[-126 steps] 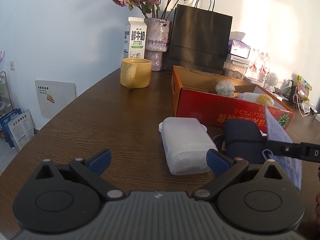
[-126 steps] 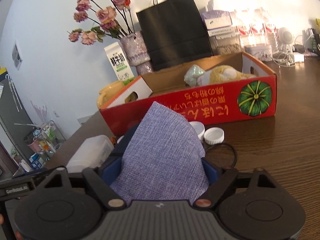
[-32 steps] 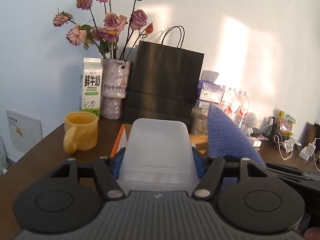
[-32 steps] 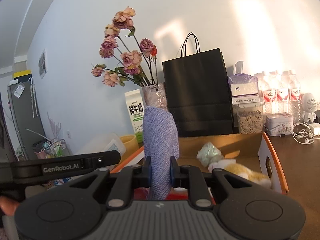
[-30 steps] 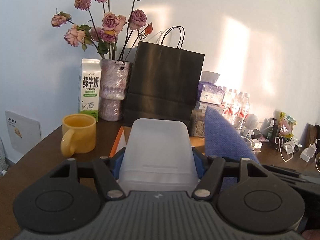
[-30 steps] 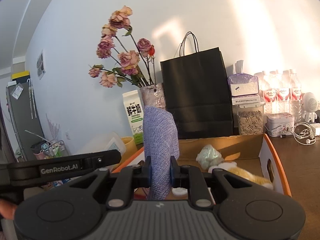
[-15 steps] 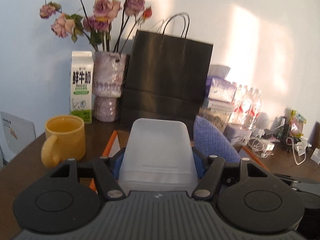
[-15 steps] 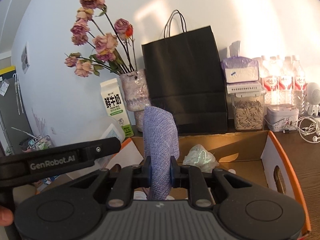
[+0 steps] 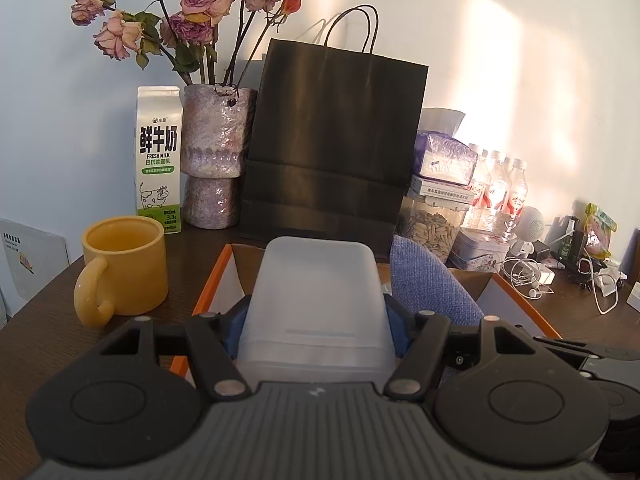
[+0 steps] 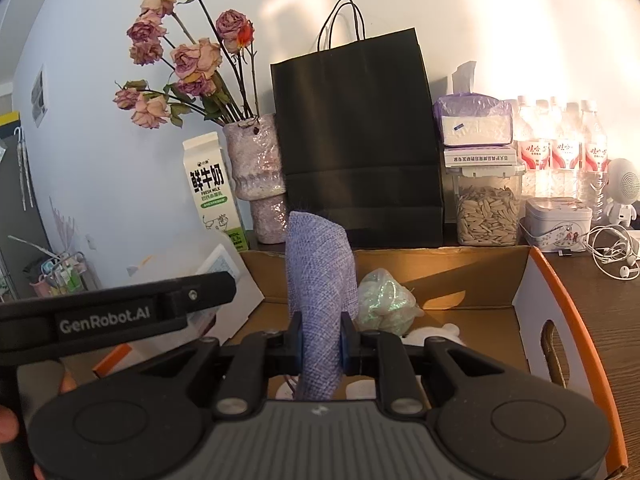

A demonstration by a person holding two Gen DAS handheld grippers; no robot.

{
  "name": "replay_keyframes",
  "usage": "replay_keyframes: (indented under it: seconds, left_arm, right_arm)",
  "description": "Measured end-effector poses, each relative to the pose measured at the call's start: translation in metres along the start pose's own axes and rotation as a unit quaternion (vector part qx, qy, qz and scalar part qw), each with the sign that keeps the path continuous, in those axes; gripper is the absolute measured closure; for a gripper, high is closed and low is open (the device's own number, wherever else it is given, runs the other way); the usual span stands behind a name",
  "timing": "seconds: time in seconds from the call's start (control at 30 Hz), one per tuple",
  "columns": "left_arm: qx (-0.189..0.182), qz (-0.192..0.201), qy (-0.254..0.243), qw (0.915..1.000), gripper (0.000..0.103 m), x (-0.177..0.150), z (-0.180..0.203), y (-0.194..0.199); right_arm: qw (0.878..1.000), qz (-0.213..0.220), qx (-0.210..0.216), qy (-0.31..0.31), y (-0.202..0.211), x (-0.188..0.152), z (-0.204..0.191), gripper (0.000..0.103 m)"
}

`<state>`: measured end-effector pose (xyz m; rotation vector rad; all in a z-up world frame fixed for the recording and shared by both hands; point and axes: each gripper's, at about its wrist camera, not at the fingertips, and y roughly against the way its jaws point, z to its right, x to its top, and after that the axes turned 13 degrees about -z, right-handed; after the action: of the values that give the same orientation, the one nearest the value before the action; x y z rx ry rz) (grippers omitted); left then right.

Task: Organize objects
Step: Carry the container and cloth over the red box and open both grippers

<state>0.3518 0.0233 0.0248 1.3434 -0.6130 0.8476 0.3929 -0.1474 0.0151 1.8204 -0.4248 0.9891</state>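
Observation:
My left gripper (image 9: pixel 316 332) is shut on a translucent white plastic container (image 9: pixel 316 280), held upright above the near left corner of the open cardboard box (image 9: pixel 212 276). In the right wrist view, my right gripper (image 10: pixel 321 338) holds a purple-blue fabric pouch (image 10: pixel 320 264) standing on end over the inside of the cardboard box (image 10: pixel 560 280). Its jaws are opening, but the pads still touch the cloth. The pouch (image 9: pixel 424 284) also shows to the right of the container, and the left gripper's side bar (image 10: pixel 120 308) crosses the right view.
A pale crinkly bundle (image 10: pixel 384 300) and white items lie inside the box. Behind it stand a black paper bag (image 9: pixel 332 148), a vase of dried roses (image 9: pixel 214 160), a milk carton (image 9: pixel 158 160) and a seed jar (image 10: pixel 488 212). A yellow mug (image 9: pixel 124 264) stands left; cables lie right.
Both grippers have come forward and slightly down over the cardboard box with their loads. Four seconds ago the left gripper stood open and the white container lay on the table.

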Motion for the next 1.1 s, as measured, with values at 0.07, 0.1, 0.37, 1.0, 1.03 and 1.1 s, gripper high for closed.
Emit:
replay_keyframes:
  seconds: [0.07, 0.1, 0.37, 1.0, 1.03, 1.1]
  left_arm:
    - [0.001, -0.003, 0.002, 1.0, 0.036, 0.0, -0.001, -0.001]
    - [0.002, -0.007, 0.005, 1.0, 0.035, 0.0, -0.002, -0.003]
    - [0.011, 0.004, 0.012, 0.9999, 0.0, 0.001, -0.002, 0.001]
    - [0.01, -0.003, 0.004, 0.9999, 0.0, 0.001, -0.001, 0.005]
    - [0.01, -0.005, 0.001, 0.9999, 0.0, 0.001, 0.0, 0.006]
    - [0.009, -0.008, -0.008, 0.9999, 0.0, 0.001, 0.002, 0.011]
  right_arm:
    - [1.0, -0.002, -0.011, 0.001, -0.001, -0.001, 0.0, 0.083]
    - [1.0, -0.006, -0.015, 0.0, -0.002, -0.001, 0.001, 0.079]
    - [1.0, -0.004, -0.025, 0.001, -0.002, -0.004, 0.0, 0.003]
    - [0.999, -0.006, -0.033, 0.006, 0.001, -0.004, -0.003, 0.0]
    - [0.999, -0.006, -0.034, 0.007, 0.002, -0.004, -0.004, 0.0]
    - [0.999, -0.007, -0.037, 0.009, 0.006, -0.005, -0.004, 0.0]
